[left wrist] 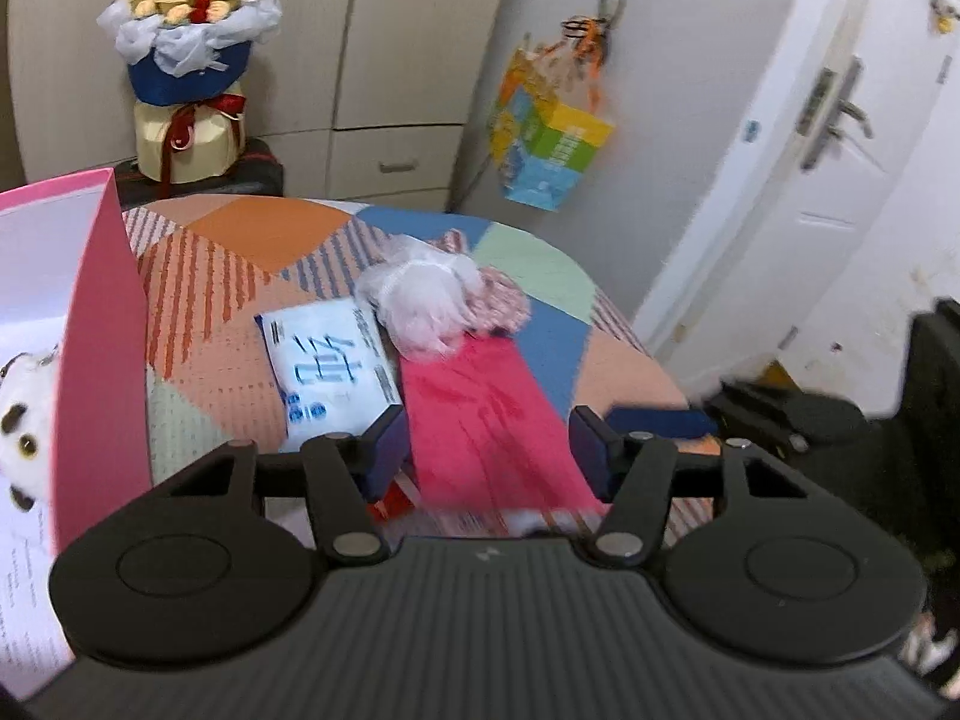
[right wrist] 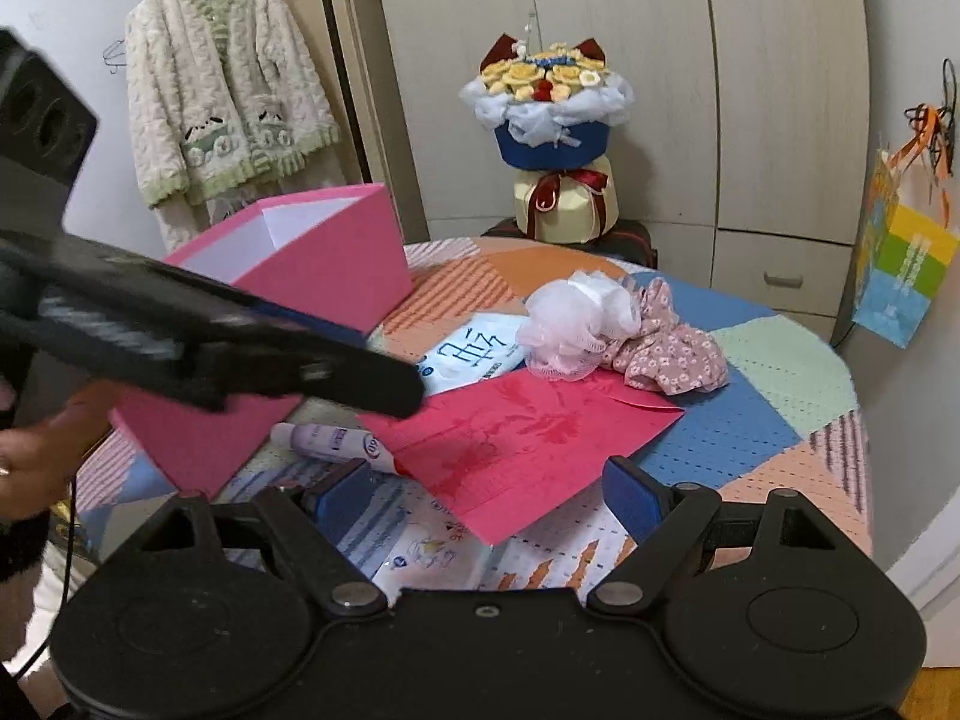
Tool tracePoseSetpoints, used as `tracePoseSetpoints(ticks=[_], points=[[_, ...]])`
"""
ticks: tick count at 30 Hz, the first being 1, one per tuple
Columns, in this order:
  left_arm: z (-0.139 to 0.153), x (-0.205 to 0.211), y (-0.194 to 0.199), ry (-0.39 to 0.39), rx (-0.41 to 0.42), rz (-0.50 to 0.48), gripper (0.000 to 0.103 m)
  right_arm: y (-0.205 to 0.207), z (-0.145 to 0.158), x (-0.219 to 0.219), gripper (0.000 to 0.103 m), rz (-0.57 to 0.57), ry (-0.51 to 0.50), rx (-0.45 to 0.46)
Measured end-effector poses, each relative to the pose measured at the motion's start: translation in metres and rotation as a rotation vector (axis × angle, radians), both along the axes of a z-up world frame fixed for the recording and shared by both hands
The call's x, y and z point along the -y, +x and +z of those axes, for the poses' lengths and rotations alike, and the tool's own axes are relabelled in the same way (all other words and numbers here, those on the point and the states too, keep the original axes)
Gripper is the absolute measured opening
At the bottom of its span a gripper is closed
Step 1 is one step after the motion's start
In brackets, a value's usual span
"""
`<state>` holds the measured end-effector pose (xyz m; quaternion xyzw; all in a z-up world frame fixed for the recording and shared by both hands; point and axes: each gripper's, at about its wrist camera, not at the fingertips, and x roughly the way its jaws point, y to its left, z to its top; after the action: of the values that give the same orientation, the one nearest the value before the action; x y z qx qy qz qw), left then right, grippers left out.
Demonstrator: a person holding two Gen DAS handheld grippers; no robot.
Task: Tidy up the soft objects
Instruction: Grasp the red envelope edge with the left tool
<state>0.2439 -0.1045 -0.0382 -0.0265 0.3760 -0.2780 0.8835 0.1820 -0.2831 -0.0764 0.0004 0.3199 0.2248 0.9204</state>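
Left gripper [left wrist: 486,441] jaws apart, empty, above the near end of the red sheet [left wrist: 480,414]. Right gripper [right wrist: 486,495] likewise apart and empty. White mesh puff [right wrist: 570,324] lies at the sheet's far edge, touching floral cloth [right wrist: 672,354]; pink box [right wrist: 312,276] far left.

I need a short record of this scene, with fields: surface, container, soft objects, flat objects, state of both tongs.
surface: table with a patchwork cover
container: pink box, open, at the table's left; a plush toy is inside
soft objects: white mesh sponge touching the floral cloth
flat objects: red envelope; tissue pack beside it
left tongs: open, empty, over the red envelope
right tongs: open, empty, at the envelope's near edge
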Motion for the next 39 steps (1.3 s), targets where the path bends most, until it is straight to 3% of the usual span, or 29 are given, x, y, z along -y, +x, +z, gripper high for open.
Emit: tracePoseSetpoints(ticks=[3,12,17,21,22,26,29,33,36,39], points=[[-0.010,0.007,0.015,0.017,0.005,0.038,0.057,0.011,-0.008,0.000,0.087,-0.009,0.013,-0.040],[-0.034,0.017,0.032,0.071,-0.100,0.034,0.057,0.036,-0.029,0.004,0.093,-0.011,0.029,-0.145],[-0.038,0.018,0.033,0.047,-0.141,0.004,0.056,0.048,-0.036,0.002,0.094,0.005,0.045,-0.182],[-0.049,0.017,0.037,-0.009,-0.253,-0.041,0.040,0.051,-0.040,-0.005,0.094,0.017,0.031,-0.186],[-0.050,0.018,0.036,-0.009,-0.254,-0.044,0.034,0.050,-0.041,-0.007,0.094,0.016,0.027,-0.183],[-0.049,0.021,0.029,0.021,-0.233,-0.048,0.032,0.048,-0.042,-0.012,0.092,0.009,0.015,-0.178],[-0.048,0.020,0.027,-0.002,-0.256,-0.056,0.025,0.044,-0.038,-0.014,0.092,0.009,0.012,-0.165],[-0.045,0.016,0.021,-0.029,-0.287,-0.074,0.025,0.037,-0.033,-0.016,0.091,0.024,0.002,-0.155],[-0.039,0.014,0.013,-0.032,-0.232,-0.080,0.025,0.031,-0.031,-0.014,0.091,0.019,0.004,-0.146],[-0.034,0.009,0.013,-0.082,-0.224,-0.091,0.025,0.029,-0.033,-0.007,0.092,0.012,0.020,-0.145]])
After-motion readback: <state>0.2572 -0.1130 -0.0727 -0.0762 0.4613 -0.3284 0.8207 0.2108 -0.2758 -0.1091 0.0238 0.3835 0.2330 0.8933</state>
